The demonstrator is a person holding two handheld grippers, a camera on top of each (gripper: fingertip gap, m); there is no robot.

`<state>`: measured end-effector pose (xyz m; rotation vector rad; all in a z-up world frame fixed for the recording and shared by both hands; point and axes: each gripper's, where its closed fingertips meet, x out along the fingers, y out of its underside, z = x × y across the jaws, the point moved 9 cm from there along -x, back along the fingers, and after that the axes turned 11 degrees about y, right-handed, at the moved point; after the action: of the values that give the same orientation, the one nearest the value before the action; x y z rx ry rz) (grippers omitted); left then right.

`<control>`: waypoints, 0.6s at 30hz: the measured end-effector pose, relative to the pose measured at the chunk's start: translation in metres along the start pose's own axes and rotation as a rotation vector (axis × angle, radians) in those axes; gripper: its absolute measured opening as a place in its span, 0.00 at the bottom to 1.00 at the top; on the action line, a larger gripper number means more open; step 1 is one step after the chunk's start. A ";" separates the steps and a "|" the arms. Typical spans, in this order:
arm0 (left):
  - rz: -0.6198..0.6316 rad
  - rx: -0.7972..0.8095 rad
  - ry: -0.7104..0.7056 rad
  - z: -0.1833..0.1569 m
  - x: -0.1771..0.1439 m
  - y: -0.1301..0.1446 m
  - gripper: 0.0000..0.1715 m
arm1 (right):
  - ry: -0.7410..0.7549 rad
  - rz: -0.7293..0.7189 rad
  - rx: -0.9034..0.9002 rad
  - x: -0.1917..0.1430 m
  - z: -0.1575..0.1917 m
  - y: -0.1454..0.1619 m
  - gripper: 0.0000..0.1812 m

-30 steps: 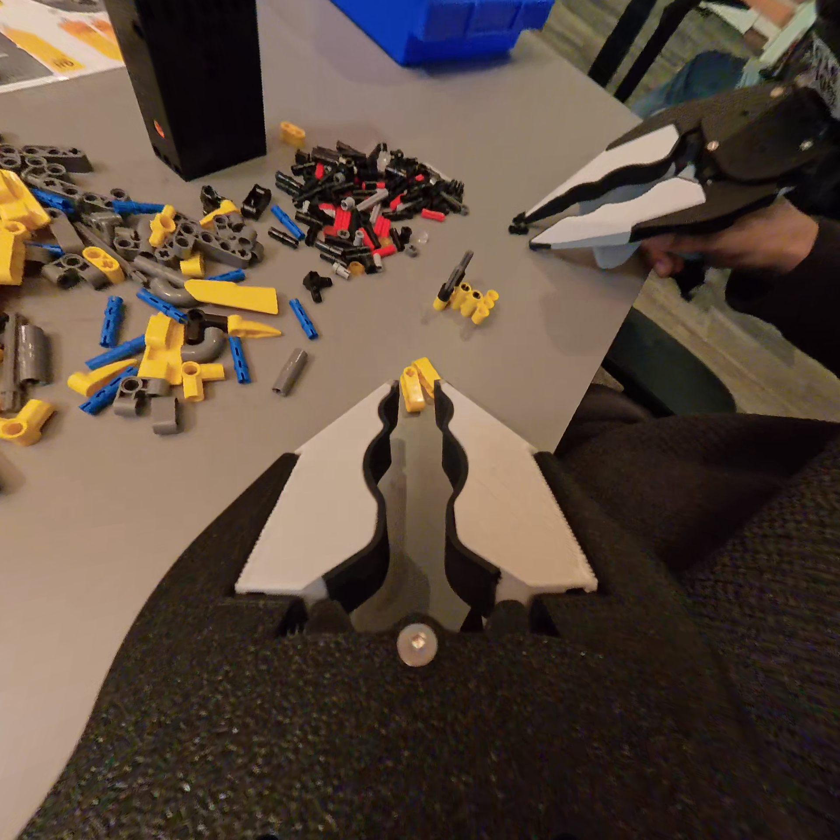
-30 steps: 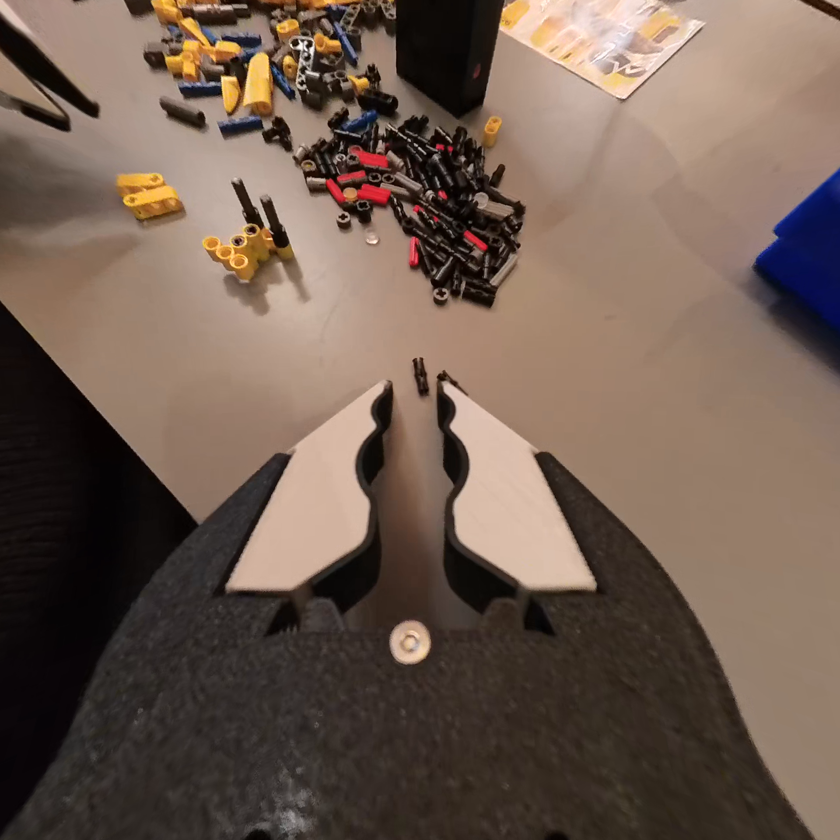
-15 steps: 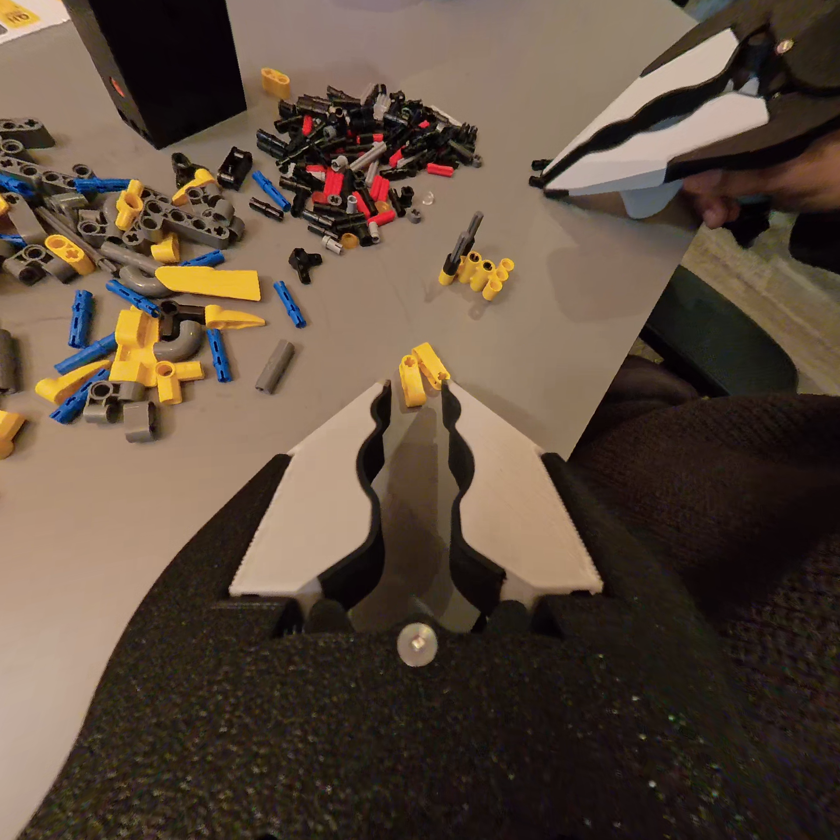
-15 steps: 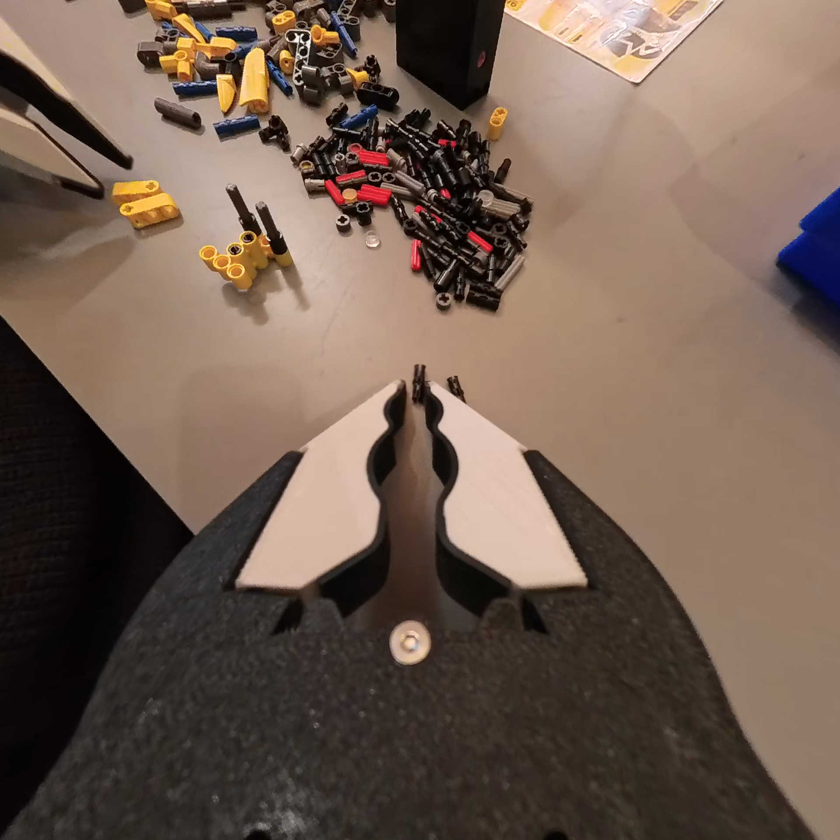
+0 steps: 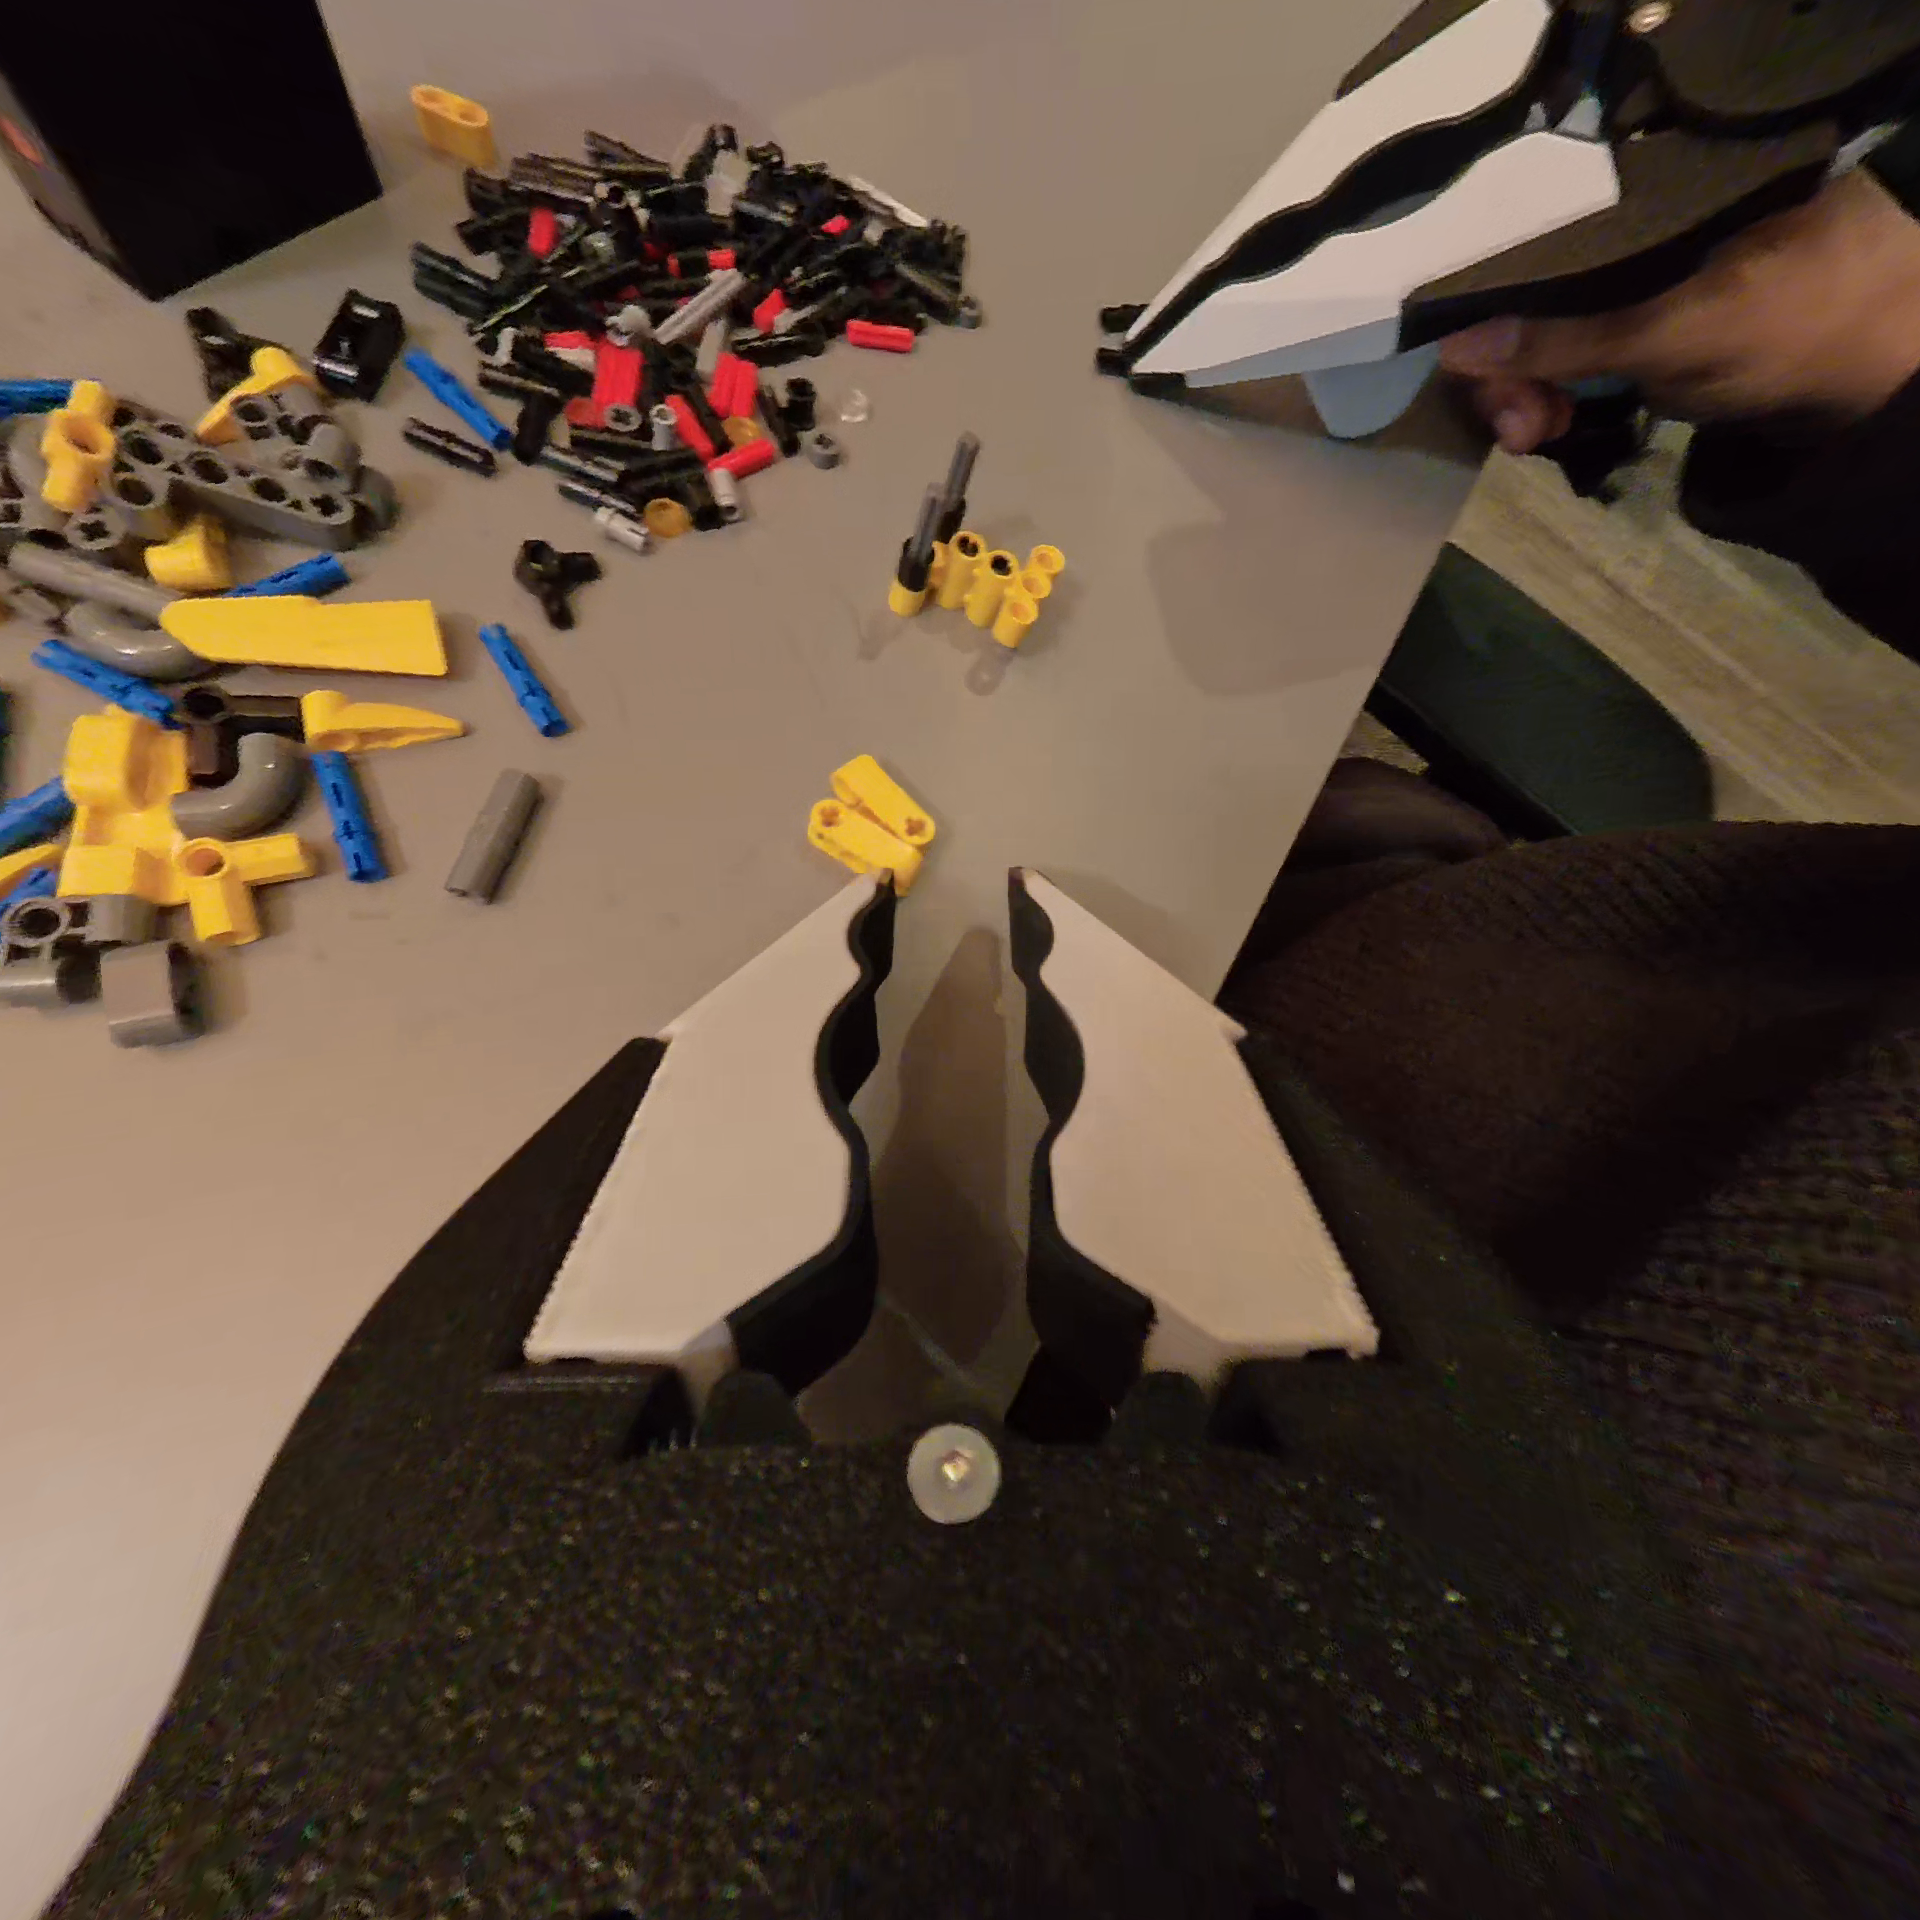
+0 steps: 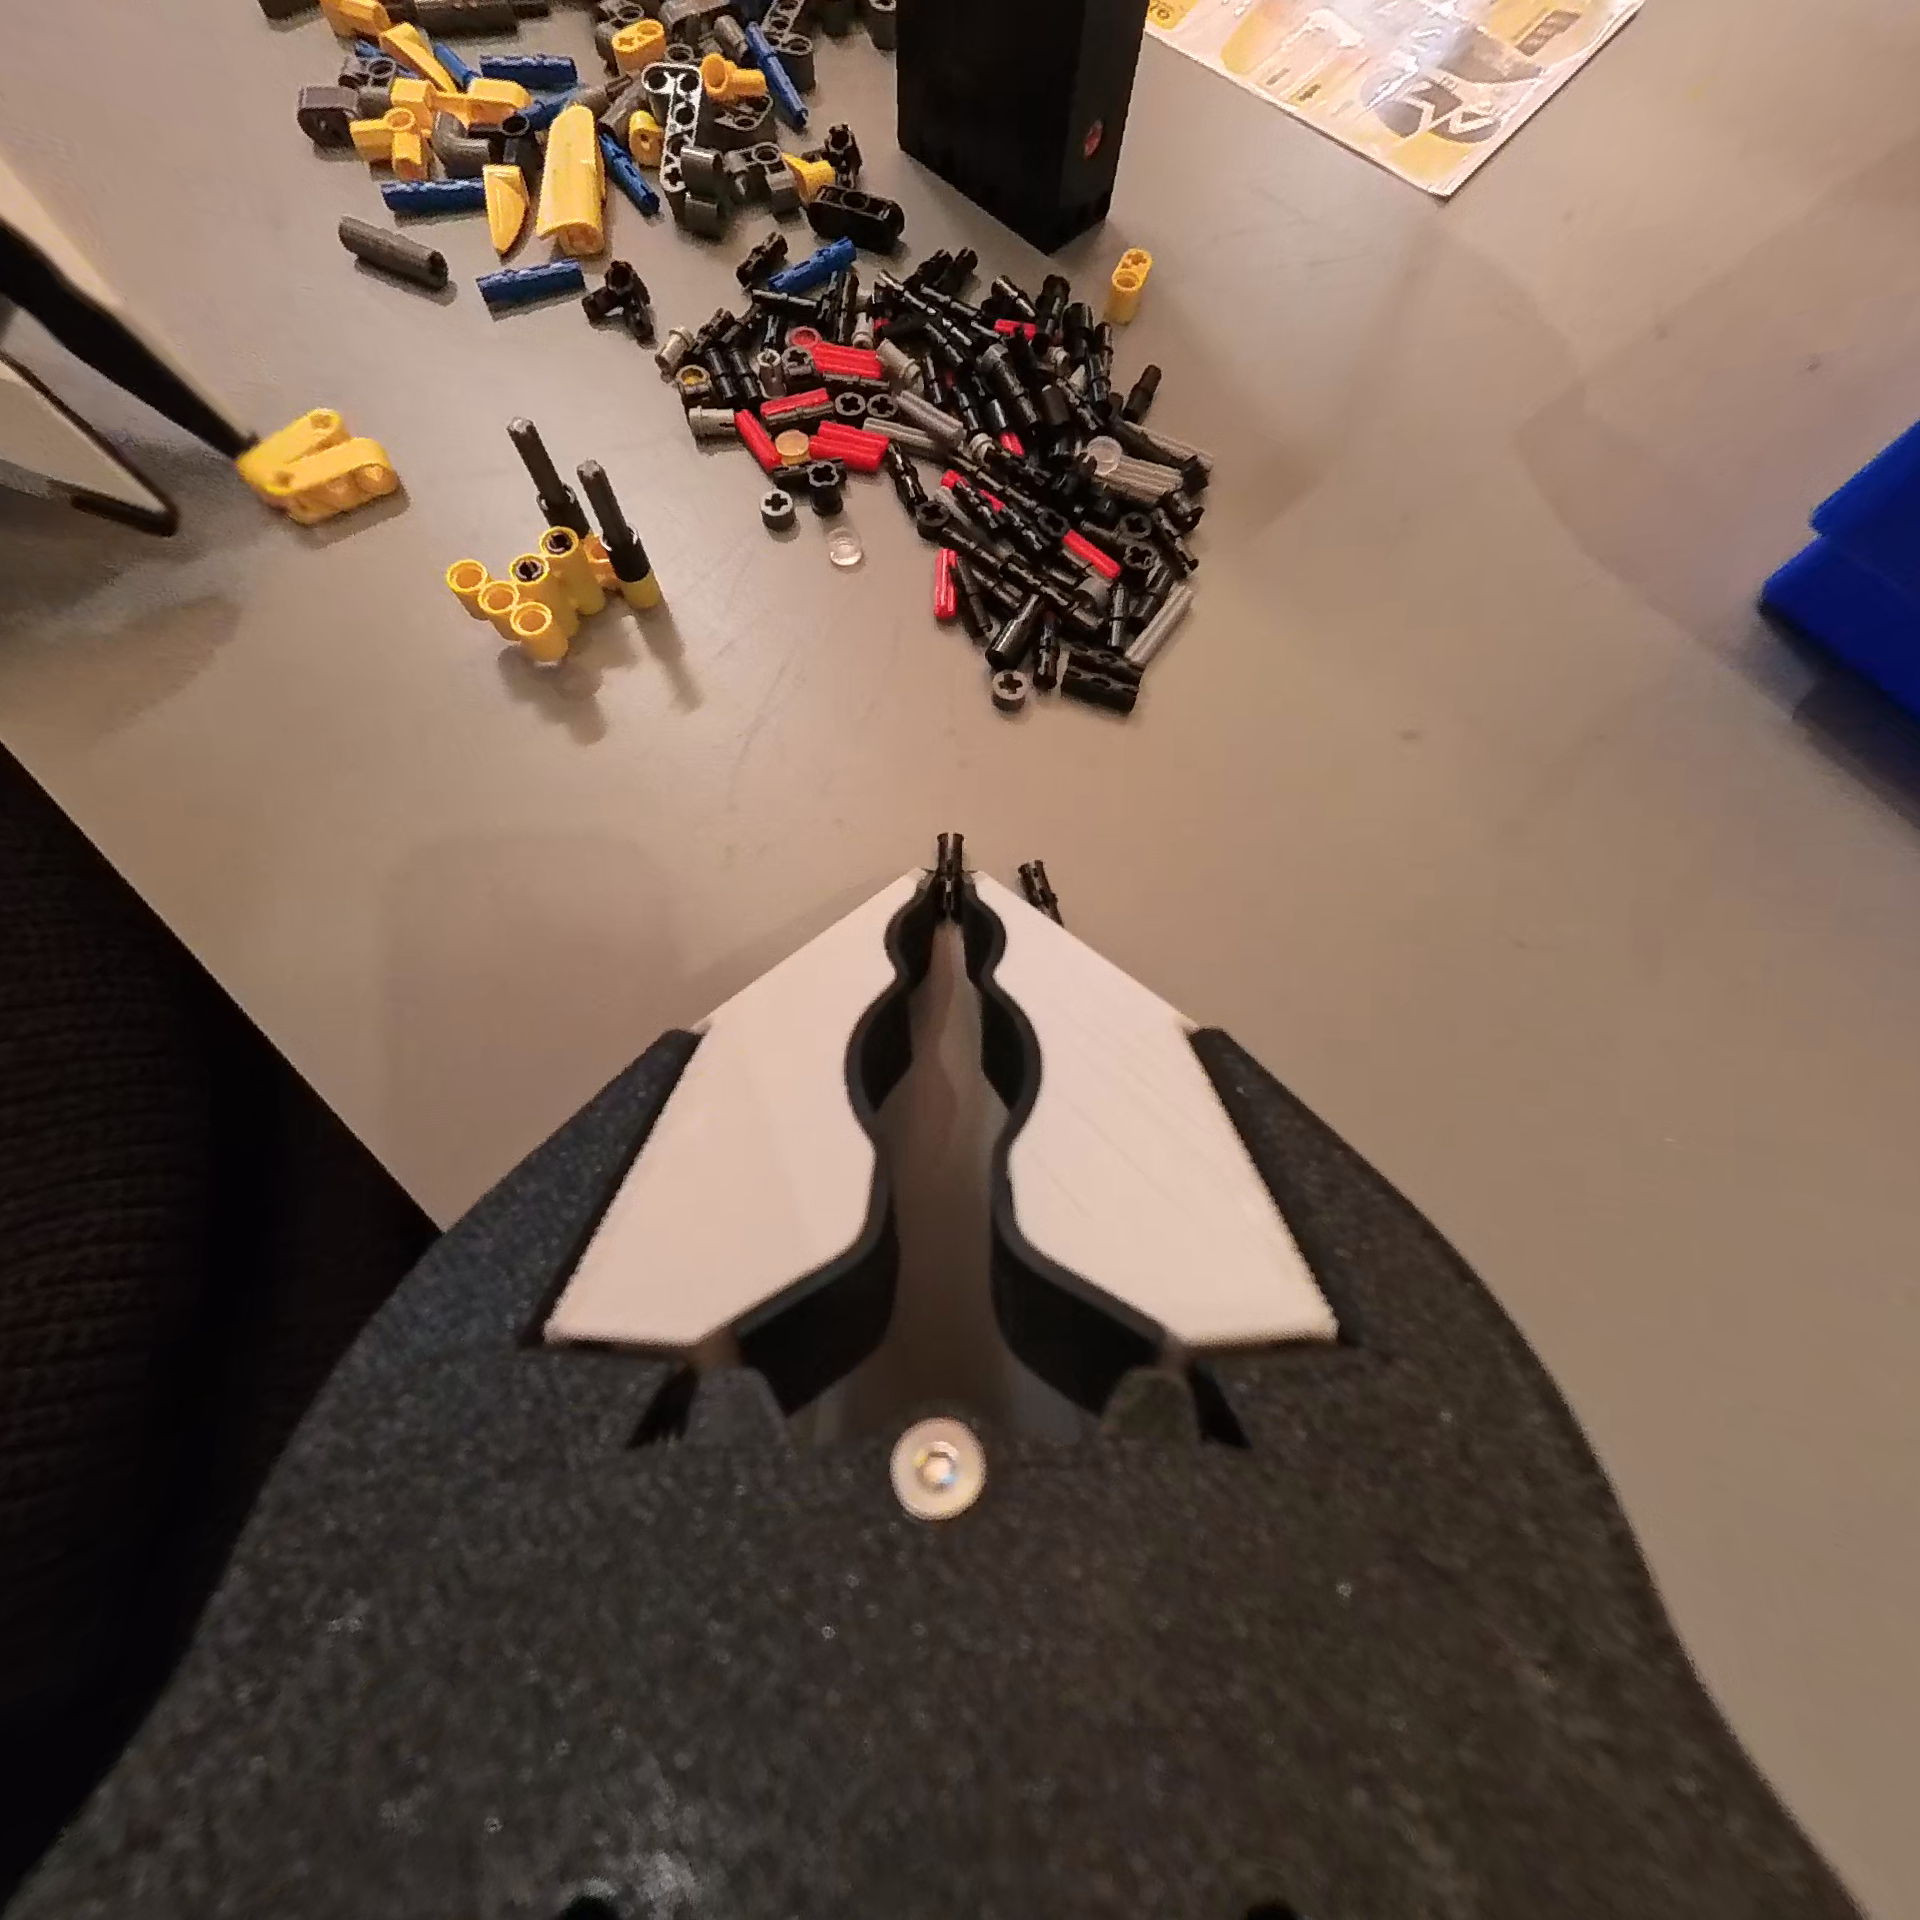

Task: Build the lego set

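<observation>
My right hand-held gripper (image 6: 948,881) is closed on a small black plastic connector pin (image 6: 948,860), which is pinched at the very tips just above the grey desk (image 6: 1455,935). A second black pin (image 6: 1039,883) lies just beside the right fingertip. My left hand-held gripper (image 5: 951,878) is open and holds nothing; its left fingertip touches a pair of short yellow plastic beams (image 5: 871,823) that lie on the desk near its edge. Farther on I see a yellow cluster of tubes with two dark axles (image 5: 971,566) standing upright, and behind it a heap of black, red and grey pins (image 5: 686,301).
</observation>
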<state>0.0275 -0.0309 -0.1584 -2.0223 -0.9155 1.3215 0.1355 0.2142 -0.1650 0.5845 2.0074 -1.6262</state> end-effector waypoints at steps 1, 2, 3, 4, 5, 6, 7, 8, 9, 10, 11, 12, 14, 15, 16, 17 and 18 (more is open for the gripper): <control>-0.003 0.003 0.013 -0.001 -0.001 -0.001 0.12 | -0.001 0.000 0.001 0.000 0.000 0.000 0.02; -0.009 0.006 0.011 0.000 -0.002 -0.003 0.12 | 0.000 0.000 0.000 0.000 0.000 0.000 0.02; -0.017 0.009 -0.005 0.002 -0.005 -0.004 0.12 | 0.000 -0.001 -0.001 0.000 0.000 0.000 0.02; -0.025 0.015 -0.023 0.005 -0.007 -0.006 0.12 | 0.001 -0.001 -0.003 0.000 0.000 0.000 0.02; -0.030 0.022 -0.036 0.008 -0.008 -0.007 0.12 | 0.001 -0.001 -0.005 0.000 0.000 0.000 0.02; -0.027 0.028 -0.038 0.010 -0.008 -0.008 0.13 | -0.001 -0.002 -0.006 0.000 0.000 0.000 0.02; -0.020 0.033 -0.031 0.011 -0.006 -0.009 0.13 | -0.007 -0.003 -0.009 0.000 0.001 0.000 0.02; -0.006 0.040 -0.023 0.011 -0.004 -0.009 0.14 | -0.015 -0.004 -0.010 -0.001 0.001 0.000 0.02; 0.004 0.051 -0.019 0.011 -0.003 -0.010 0.19 | -0.023 -0.010 -0.010 -0.001 0.002 -0.001 0.02; 0.011 0.068 -0.011 0.011 -0.002 -0.011 0.21 | -0.029 -0.021 -0.009 -0.003 0.002 -0.003 0.02; 0.013 0.091 -0.014 0.011 -0.001 -0.013 0.24 | -0.038 -0.033 -0.005 -0.005 0.002 -0.006 0.02; 0.015 0.115 -0.033 0.011 0.000 -0.015 0.26 | -0.053 -0.046 0.001 -0.007 0.003 -0.009 0.02; 0.055 0.174 -0.070 0.013 0.003 -0.015 0.26 | -0.090 -0.071 0.015 -0.011 0.007 -0.016 0.02; 0.085 0.197 -0.087 0.014 0.006 -0.015 0.26 | -0.109 -0.082 0.020 -0.013 0.009 -0.020 0.02; 0.112 0.217 -0.092 0.014 0.008 -0.014 0.26 | -0.127 -0.092 0.023 -0.014 0.012 -0.023 0.02; 0.132 0.234 -0.087 0.013 0.010 -0.013 0.26 | -0.145 -0.100 0.025 -0.015 0.015 -0.025 0.02; 0.144 0.251 -0.075 0.012 0.012 -0.013 0.26 | -0.160 -0.108 0.023 -0.016 0.018 -0.028 0.02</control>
<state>0.0163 -0.0128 -0.1597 -1.8831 -0.6093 1.5171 0.1330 0.1905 -0.1369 0.3476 1.9346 -1.7043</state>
